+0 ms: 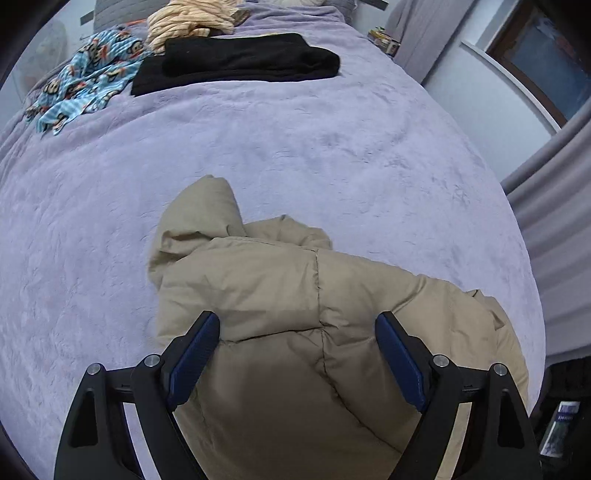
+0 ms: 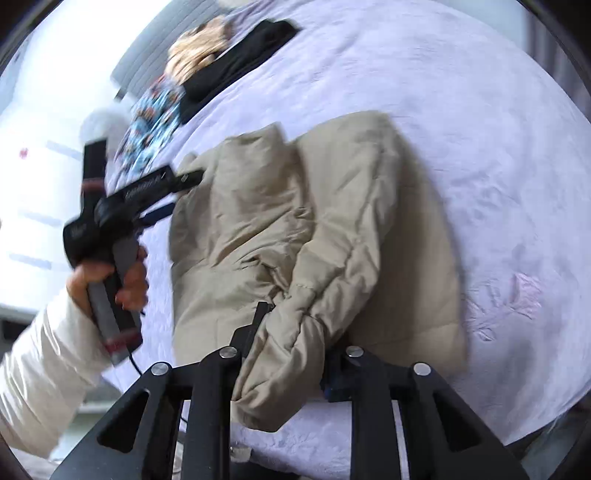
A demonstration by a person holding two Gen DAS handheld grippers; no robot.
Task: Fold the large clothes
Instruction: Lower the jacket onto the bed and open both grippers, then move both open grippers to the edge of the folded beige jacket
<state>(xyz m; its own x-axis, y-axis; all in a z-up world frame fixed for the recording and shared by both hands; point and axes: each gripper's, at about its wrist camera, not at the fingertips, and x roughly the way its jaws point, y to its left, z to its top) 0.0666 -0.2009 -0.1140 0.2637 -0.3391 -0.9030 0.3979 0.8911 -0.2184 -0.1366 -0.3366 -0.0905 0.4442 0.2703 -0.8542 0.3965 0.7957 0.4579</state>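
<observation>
A beige puffer jacket (image 1: 277,288) lies crumpled on the lilac bedcover (image 1: 295,147). My left gripper (image 1: 298,317) hovers just over its near part, jaws wide open with nothing pressed between the blue pads (image 1: 192,354). In the right wrist view the jacket (image 2: 332,184) spreads across the bed, and one sleeve (image 2: 280,369) runs back between the fingers of my right gripper (image 2: 295,332), which is shut on its cuff end. The left gripper (image 2: 177,195) shows at the jacket's left edge, held by a hand (image 2: 129,280) in a white sleeve.
At the far end of the bed lie a folded black garment (image 1: 240,59), a blue patterned cloth (image 1: 85,81) and a yellow striped cloth (image 1: 188,22). Grey curtains (image 1: 554,221) and a window stand along the bed's right side.
</observation>
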